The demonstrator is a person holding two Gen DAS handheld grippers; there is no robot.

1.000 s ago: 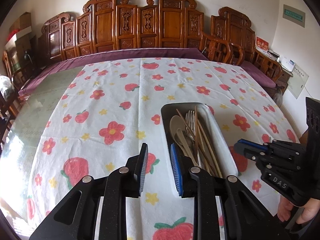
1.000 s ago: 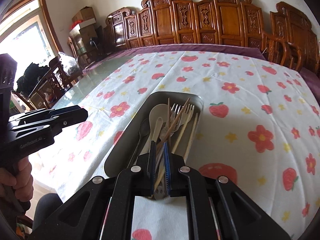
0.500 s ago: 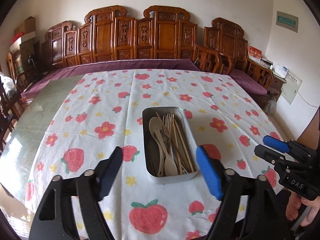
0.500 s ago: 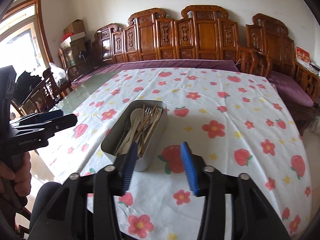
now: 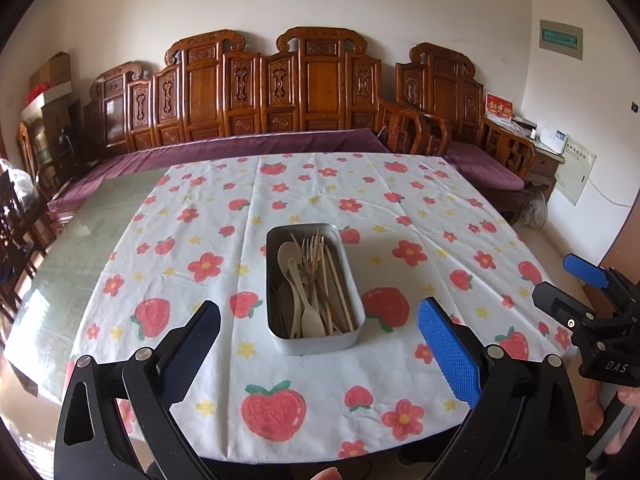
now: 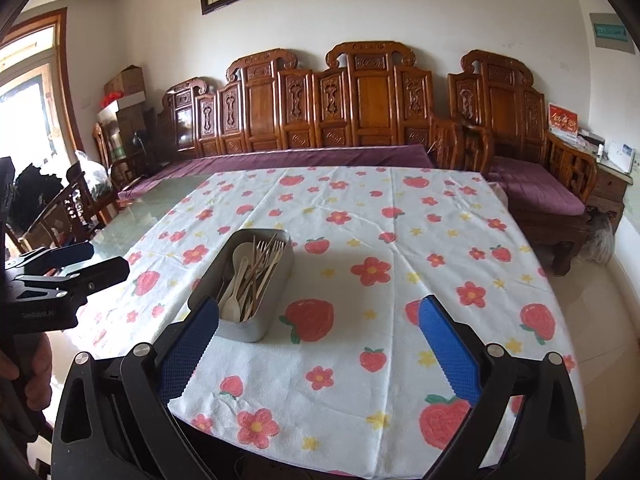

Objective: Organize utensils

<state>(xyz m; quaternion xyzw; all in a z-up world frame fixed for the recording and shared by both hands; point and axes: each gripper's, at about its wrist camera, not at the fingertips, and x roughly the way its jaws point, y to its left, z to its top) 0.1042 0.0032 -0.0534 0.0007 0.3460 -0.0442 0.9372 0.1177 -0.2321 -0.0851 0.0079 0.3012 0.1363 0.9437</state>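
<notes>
state: my left tongs and right tongs are both opening, nothing between them | where: metal tray of utensils sits on the tabletop cloth | relation: tray lies dead ahead of left tongs, ahead-left of right tongs, long axis pointing away from me.

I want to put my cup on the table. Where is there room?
Nearly everywhere: the strawberry-print white tablecloth is bare behind the grey metal tin toward the purple bench cushion, and on both sides of the tin. Only the tin is crowded, packed with pale spoons, forks and wooden chopsticks.
</notes>
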